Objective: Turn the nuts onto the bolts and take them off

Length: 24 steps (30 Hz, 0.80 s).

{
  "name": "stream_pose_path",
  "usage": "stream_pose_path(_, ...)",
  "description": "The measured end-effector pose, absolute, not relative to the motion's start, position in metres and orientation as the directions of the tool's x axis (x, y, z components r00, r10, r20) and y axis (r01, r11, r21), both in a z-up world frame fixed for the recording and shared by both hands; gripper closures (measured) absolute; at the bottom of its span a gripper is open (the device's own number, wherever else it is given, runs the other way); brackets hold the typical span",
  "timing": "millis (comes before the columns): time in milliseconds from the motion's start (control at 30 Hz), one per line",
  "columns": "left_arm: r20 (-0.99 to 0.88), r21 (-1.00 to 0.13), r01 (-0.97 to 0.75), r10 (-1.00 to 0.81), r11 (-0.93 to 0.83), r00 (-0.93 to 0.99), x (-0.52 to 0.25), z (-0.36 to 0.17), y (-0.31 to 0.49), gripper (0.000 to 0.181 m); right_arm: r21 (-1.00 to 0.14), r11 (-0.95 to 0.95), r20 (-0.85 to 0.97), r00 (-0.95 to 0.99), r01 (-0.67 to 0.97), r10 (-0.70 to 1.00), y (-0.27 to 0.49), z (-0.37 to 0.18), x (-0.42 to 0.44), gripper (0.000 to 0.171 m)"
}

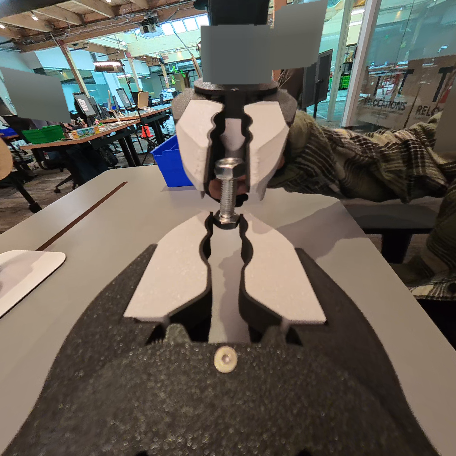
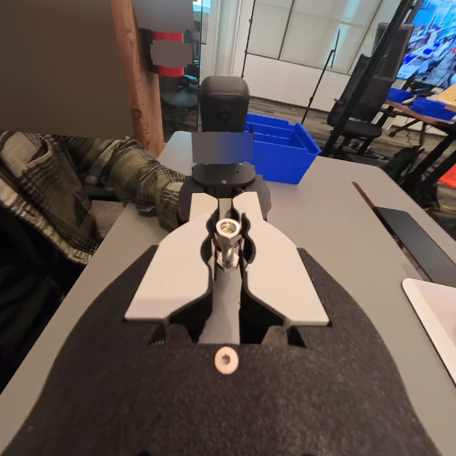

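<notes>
Above the grey table (image 1: 98,246), I am clamping the nut (image 1: 225,219) in my left gripper (image 1: 225,222) while my right gripper (image 2: 227,237) is gripping the bolt (image 1: 227,183) by its head; the shank is running straight between the facing jaws.

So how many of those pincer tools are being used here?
2. The left tool pinches the nut at the lower end of the bolt. The right tool, facing it, grips the bolt's head end. No others show.
</notes>
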<state>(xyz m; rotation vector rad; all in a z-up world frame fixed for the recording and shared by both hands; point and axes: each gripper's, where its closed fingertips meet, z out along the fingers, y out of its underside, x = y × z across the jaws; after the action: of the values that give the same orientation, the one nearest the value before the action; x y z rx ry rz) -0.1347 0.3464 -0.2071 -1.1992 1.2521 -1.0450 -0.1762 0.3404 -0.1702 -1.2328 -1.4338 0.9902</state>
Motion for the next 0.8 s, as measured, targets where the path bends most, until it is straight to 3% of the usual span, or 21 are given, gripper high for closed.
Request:
stream_pose_path(267, -0.143, -0.987, -0.102, -0.963, 0.122, 0.227, -0.143, -0.209, 0.368, 0.162, -0.998, 0.058, 0.069, 0.456, 0.038, 0.887, 0.375, -0.170, -0.170, 0.151)
stream_pose_path(433, -0.142, -0.986, -0.117, -0.965, 0.118, 0.221, -0.140, -0.213, 0.367, 0.162, -0.995, 0.086, 0.104, 0.547, 0.060, 0.830, 0.376, -0.172, -0.168, 0.151)
stream_pose_path(533, -0.130, -0.989, -0.092, -0.972, 0.114, 0.194, -0.140, -0.209, 0.363, 0.162, -0.992, 0.088, 0.122, 0.511, 0.090, 0.851, 0.374, -0.173, -0.168, 0.138)
stream_pose_path(633, -0.119, -0.991, -0.076, -0.980, 0.108, 0.161, -0.139, -0.207, 0.359, 0.162, -0.985, 0.130, 0.165, 0.424, 0.110, 0.891, 0.370, -0.166, -0.167, 0.109)
stream_pose_path(733, -0.085, -0.995, -0.049, -0.993, 0.081, 0.077, -0.136, -0.206, 0.349, 0.162, -0.964, 0.235, 0.249, 0.123, 0.124, 0.961, 0.348, -0.153, -0.164, 0.096)
stream_pose_path(800, -0.065, -0.997, -0.034, -0.998, 0.065, 0.012, -0.135, -0.205, 0.341, 0.162, -0.973, 0.215, 0.206, -0.112, 0.081, 0.972, 0.328, -0.146, -0.159, 0.098)
